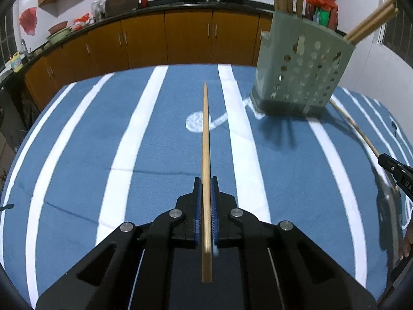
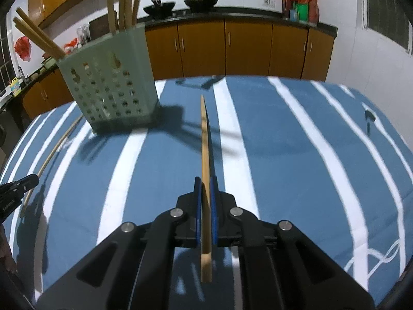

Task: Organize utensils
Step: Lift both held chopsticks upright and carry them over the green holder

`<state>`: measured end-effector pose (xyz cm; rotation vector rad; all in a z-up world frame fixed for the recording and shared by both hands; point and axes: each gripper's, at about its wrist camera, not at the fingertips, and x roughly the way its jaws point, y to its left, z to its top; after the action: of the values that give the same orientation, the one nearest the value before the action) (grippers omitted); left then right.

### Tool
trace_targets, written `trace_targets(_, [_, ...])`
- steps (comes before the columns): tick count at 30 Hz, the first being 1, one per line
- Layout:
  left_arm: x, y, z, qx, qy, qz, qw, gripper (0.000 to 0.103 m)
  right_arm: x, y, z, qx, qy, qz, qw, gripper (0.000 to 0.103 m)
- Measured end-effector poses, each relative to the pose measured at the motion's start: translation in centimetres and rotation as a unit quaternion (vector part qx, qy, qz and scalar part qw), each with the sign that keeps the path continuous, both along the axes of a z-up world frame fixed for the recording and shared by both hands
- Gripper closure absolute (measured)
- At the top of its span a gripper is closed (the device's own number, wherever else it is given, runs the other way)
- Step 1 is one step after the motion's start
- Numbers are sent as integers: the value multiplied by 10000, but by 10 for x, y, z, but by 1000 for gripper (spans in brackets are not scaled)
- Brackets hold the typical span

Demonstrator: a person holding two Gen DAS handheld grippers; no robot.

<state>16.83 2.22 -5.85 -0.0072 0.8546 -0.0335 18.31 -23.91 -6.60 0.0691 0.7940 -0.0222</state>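
Left gripper (image 1: 205,180) fingers clenched on a chopstick (image 1: 205,134), pointing out over the blue striped cloth (image 1: 77,155) on the counter. Right gripper (image 2: 205,180) likewise clamped on its own chopstick (image 2: 204,142). Green perforated holder (image 1: 302,77) stands between both, chopsticks upright inside. One thin stick (image 1: 361,134) beside it, probably lying flat.

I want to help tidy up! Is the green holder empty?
No, the green holder already has several wooden chopsticks poking out of its top.
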Motion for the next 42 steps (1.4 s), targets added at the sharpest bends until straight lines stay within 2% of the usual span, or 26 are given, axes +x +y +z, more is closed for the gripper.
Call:
trace_targets(10, [-5, 1, 30, -150, -391, -27, 9991, 96, -8, 0, 30, -58, -438, 12, 9990, 95])
trace_targets(17, [-12, 10, 73, -400, -1005, -13, 9941, 96, -17, -12, 75, 218, -1131, -123, 9933, 95])
trace_targets(25, [-13, 11, 108, -452, -1449, -68, 9884, 96, -20, -16, 109, 354, -1531, -131, 9875, 95])
trace_targets(36, [-21, 4, 157, -627, -2019, -276, 9770, 96, -35, -7, 178, 587, -2340, 238, 9702, 95])
trace_targets(42, [-23, -12, 186, -853, -2368, -499, 9665, 96, -44, 9, 212, 704, -2790, 559, 9561, 95])
